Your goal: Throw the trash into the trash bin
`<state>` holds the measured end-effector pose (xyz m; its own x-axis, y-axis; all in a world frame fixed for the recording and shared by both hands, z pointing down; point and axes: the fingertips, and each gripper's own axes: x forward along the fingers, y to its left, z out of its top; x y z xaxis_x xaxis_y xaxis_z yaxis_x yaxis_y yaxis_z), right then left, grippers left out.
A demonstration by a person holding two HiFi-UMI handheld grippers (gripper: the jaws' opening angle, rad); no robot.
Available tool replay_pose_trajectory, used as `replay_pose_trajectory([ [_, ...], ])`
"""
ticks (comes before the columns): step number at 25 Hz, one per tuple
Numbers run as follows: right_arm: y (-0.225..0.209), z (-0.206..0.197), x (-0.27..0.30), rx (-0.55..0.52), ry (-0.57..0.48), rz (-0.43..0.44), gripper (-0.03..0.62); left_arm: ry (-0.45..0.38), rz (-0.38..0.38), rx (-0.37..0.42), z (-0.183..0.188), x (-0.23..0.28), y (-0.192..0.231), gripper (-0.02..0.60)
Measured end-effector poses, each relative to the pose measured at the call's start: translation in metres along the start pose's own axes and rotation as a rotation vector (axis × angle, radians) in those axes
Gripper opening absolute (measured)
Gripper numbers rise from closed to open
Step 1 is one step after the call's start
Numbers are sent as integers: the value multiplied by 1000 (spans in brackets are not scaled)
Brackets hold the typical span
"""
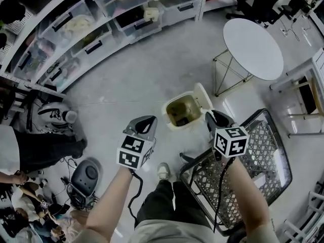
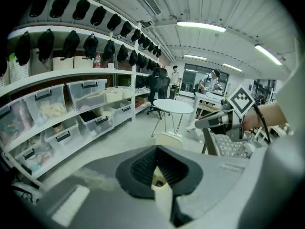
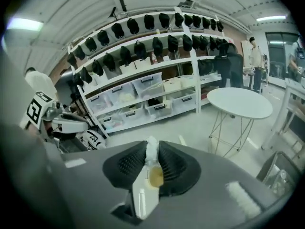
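Head view, trash bin [image 1: 169, 113]: on the floor [image 1: 152, 70], lid [image 1: 202, 96] tipped back, mouth open, between the two pairs of tongs and a little beyond them.
Head view, left tongs [image 1: 145, 121]: near the bin's left side, pointing towards it, apart from it.
Head view, right tongs [image 1: 210, 117]: just beside the raised lid on the bin's right, not over the mouth; the forearm [image 1: 248, 186] passes above a wire-mesh piece [image 1: 263, 146] (chair or basket, I can't say).
Left gripper view, tongs: clenched tip to tip, nothing that I can see between them; the cream lid shows just past the tips.
Right gripper view, tongs: clenched on a crumpled white scrap [image 3: 151, 149] that pokes up from between the pads. That is the trash, held in the air, not in the bin.
Right gripper view, aim: shelves [image 3: 143, 94] and a round table [image 3: 240, 101] fill the view, and the bin does not show.
Step, as I judge it: carrying the scrap to the bin.
Doing it well: swing the right tongs leftwards past the lid until the tips sit over the mouth, tilt down, go low, then let go. So light a scrap could drift or cling to a pad, so release wide and close to the opening.
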<state>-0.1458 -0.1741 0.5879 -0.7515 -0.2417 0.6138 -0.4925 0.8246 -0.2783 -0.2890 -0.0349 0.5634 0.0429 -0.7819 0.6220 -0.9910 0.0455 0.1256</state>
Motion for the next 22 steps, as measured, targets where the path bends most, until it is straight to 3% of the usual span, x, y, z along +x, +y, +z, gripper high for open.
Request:
replay_pose_trajectory([
  [8, 12, -42, 106, -95, 84, 50, 80, -3, 13, -10, -56, 60, 40, 3],
  [17, -17, -132, 193, -19, 227, 24, 81, 34, -22, -58, -135, 131, 54, 2],
  [22, -44, -160, 228, 56, 273, -20, 91, 70, -35, -88, -171, 159, 57, 2],
])
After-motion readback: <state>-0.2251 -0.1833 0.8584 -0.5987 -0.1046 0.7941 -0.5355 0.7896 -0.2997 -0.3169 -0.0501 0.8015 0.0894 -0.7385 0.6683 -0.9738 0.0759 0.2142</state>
